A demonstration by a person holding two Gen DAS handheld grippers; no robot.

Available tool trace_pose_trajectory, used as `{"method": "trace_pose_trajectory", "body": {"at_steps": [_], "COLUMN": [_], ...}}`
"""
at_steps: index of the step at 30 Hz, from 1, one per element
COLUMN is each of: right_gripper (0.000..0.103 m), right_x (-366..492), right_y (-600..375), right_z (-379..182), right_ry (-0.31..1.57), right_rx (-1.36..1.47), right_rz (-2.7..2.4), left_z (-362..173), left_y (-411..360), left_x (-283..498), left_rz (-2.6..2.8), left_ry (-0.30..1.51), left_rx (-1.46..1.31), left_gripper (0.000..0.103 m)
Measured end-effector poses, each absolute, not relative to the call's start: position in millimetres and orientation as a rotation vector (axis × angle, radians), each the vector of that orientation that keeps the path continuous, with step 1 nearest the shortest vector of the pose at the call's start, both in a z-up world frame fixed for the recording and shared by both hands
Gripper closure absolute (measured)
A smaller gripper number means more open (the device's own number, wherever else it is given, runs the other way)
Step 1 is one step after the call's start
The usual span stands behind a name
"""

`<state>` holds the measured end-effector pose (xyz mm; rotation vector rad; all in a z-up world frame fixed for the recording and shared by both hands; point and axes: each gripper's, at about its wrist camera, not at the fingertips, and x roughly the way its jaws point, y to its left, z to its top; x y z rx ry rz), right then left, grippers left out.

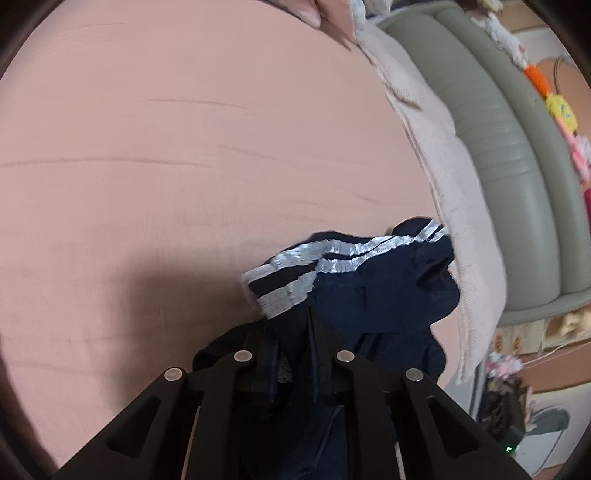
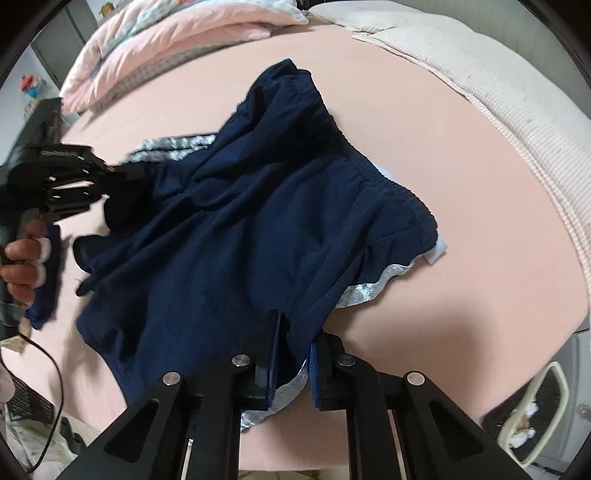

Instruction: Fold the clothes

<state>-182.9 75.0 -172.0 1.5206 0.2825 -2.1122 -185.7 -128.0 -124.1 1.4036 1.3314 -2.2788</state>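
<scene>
Navy shorts with silver-white side stripes lie partly lifted on the pink bed sheet. My right gripper is shut on the hem at the near striped corner, with cloth pinched between its blue pads. In the right wrist view, my left gripper grips the shorts' far left edge, and a person's hand holds its handle. The left wrist view shows the left gripper shut on dark fabric, with the striped part of the shorts bunched just beyond the fingers on the sheet.
A pink quilt is piled at the far end of the bed. A white waffle blanket runs along the bed's right edge beside a grey-green padded frame. A black cable hangs at the lower left.
</scene>
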Motion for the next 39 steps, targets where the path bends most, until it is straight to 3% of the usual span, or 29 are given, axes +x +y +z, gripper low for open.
{"method": "trace_pose_trajectory", "body": {"at_steps": [3,18,32,35,38,39], "right_gripper": [0.091,0.091,0.091,0.091,0.091,0.09], "right_x": [-185.5,-197.3,-227.5,-233.2,-235.2,-235.3], "right_y": [75.2,83.4,104.0,111.9,115.2,114.1], "right_z": [-173.7,-173.7,-181.1,-183.6,-184.0,-184.5], "right_ry": [0.335,0.457,0.581,0.431,0.29,0.278], "right_rx": [1.519,1.49,1.515,1.565,1.571,1.57], "right_rz": [-2.134,-2.22,-2.368,-2.315,-2.265,-2.256], "left_z": [-127.5,-113.3,-93.2,-82.3,-67.8,-63.7], "left_y": [-126.7,-111.5,-94.9,-90.8,-84.0,-81.8], "left_x": [-179.2,-151.3,-150.4,-159.7,-172.4,-175.7], "left_rz": [-2.247,-2.284,-2.339,-2.328,-2.336,-2.343], "left_ry": [1.434,1.441,1.286,1.079,0.842,0.79], "left_rx": [1.361,1.36,1.433,1.494,1.534,1.54], "left_gripper": [0.094,0.094,0.094,0.093,0.077,0.055]}}
